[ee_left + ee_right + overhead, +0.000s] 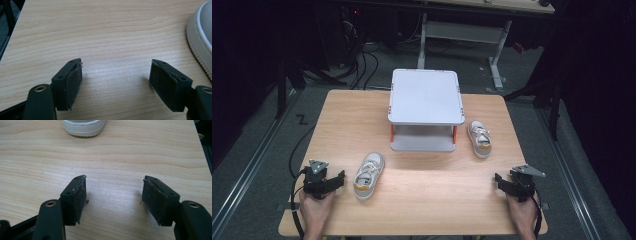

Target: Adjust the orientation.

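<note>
**Two small shoes, two empty claws**

Two white shoes lie on the worktop (337, 107), neither yet touched. The left shoe (368, 175) rests at about 3 o'clock from the left claw (343, 177), just beside it, toe pointing away and slightly right; its ribbed rubber sole edge shows at the right edge of the left gripper view (200, 37). The right shoe (479, 138) sits beside the two-tier white stand (426, 96), at roughly 11 o'clock from the right claw (497, 181) and well apart from it; its rounded rubber end shows at the top of the right gripper view (83, 126).

Both claws gape wide with nothing between their pads, resting low over bare wood near the front edge.

Handling, as a judgement: these look like light canvas sneakers, with soft uppers that would collapse under a squeeze and a stiffer rubber rim around the sole. The rubber should give good friction, the fabric less so. The surest hold is probably across the heel collar, where an orange-tan patch marks the back, or across the sole's width at mid-foot. Pinching laces or tongue alone would likely let the shoe dangle and swing.
</note>
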